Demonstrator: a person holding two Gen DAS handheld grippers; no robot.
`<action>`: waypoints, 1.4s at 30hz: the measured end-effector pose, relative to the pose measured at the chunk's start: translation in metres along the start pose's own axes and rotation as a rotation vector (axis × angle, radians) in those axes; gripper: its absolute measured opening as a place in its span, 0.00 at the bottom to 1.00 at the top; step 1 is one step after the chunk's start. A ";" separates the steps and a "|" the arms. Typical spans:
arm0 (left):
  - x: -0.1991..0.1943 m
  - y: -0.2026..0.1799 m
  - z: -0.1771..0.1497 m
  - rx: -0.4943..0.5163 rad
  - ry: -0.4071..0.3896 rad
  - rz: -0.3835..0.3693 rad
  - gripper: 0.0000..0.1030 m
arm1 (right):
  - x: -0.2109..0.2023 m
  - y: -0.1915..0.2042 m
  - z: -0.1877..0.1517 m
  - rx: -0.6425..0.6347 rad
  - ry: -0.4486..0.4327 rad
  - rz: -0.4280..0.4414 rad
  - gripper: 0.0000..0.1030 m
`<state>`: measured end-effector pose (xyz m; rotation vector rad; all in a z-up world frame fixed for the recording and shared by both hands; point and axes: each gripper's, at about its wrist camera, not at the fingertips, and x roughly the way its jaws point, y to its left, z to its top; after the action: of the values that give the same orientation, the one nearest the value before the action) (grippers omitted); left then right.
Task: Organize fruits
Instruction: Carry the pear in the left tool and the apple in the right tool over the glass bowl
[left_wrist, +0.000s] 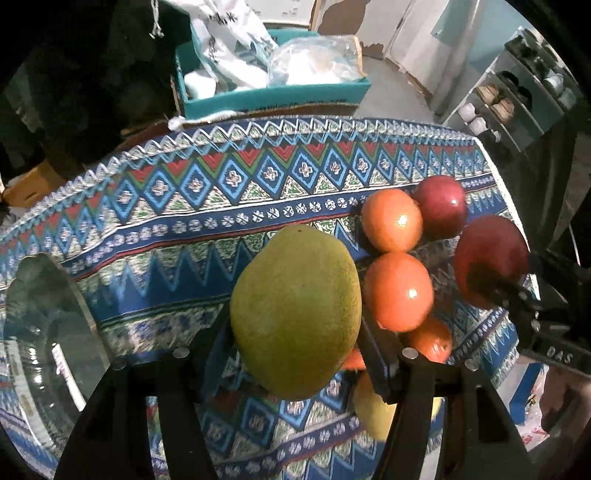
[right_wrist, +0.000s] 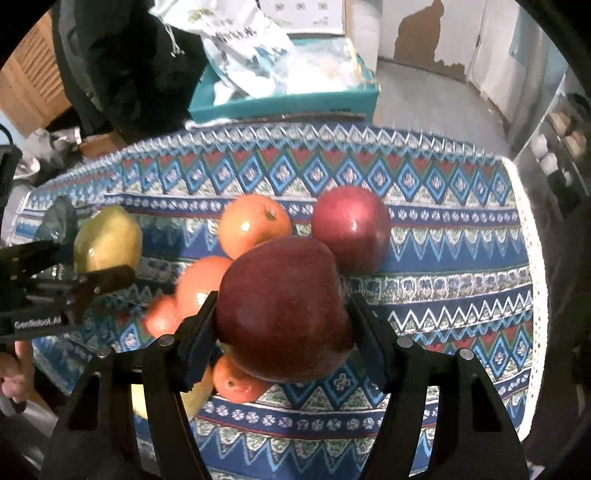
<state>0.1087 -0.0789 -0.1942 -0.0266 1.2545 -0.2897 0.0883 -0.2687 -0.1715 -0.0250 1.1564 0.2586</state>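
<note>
A: How are the fruits held?

B: A green mango (left_wrist: 295, 314) is clamped across its belly in the left gripper (left_wrist: 295, 354), a dark red apple (right_wrist: 284, 310) in the right gripper (right_wrist: 284, 332), both above the table. Both are judged heavy, smooth, bruisable.

A: Beyond?

B: Oranges (left_wrist: 391, 219) and another apple (right_wrist: 351, 229) are left on the patterned tablecloth (left_wrist: 184, 206); a glass bowl (left_wrist: 40, 332) is seen left, a teal box (left_wrist: 273, 96) behind.
</note>
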 end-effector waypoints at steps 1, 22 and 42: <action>-0.008 0.000 -0.002 0.004 -0.011 0.002 0.63 | -0.005 0.002 0.001 0.000 -0.008 0.004 0.66; -0.123 0.012 -0.041 -0.009 -0.177 0.029 0.63 | -0.093 0.057 0.022 -0.049 -0.179 0.126 0.66; -0.161 0.081 -0.076 -0.124 -0.237 0.077 0.63 | -0.101 0.159 0.044 -0.157 -0.193 0.285 0.66</action>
<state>0.0085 0.0468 -0.0827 -0.1157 1.0341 -0.1371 0.0557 -0.1268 -0.0438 0.0268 0.9434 0.5920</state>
